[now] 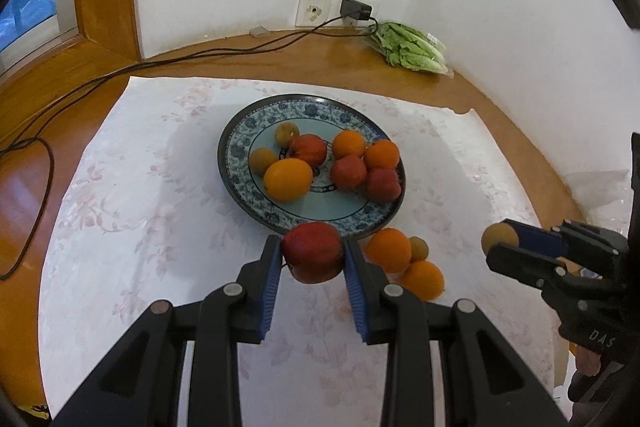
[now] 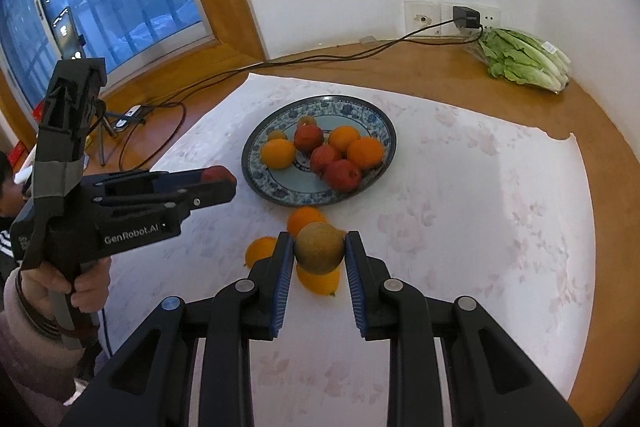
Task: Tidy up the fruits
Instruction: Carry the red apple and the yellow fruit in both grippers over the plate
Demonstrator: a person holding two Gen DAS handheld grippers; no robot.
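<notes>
My left gripper [image 1: 313, 254] is shut on a red apple [image 1: 313, 251] and holds it above the cloth, just in front of the blue patterned plate [image 1: 240, 135]. My right gripper [image 2: 319, 254] is shut on a brownish-green round fruit [image 2: 320, 253] above the cloth. The plate [image 2: 376, 123] holds several oranges, red apples and small brownish fruits. Loose oranges [image 1: 387, 250] and one small brownish fruit [image 1: 419, 247] lie on the cloth in front of the plate. The right gripper shows at the right of the left wrist view [image 1: 500, 241]. The left gripper shows at the left of the right wrist view [image 2: 218, 183].
A white floral cloth [image 1: 132, 187] covers the wooden table [image 1: 336, 55]. A bag of lettuce [image 1: 412, 47] lies at the back by the wall. A charger [image 1: 356, 9] is plugged into the wall socket, and its black cable [image 1: 120, 73] runs across the table to the left. A window is at the left.
</notes>
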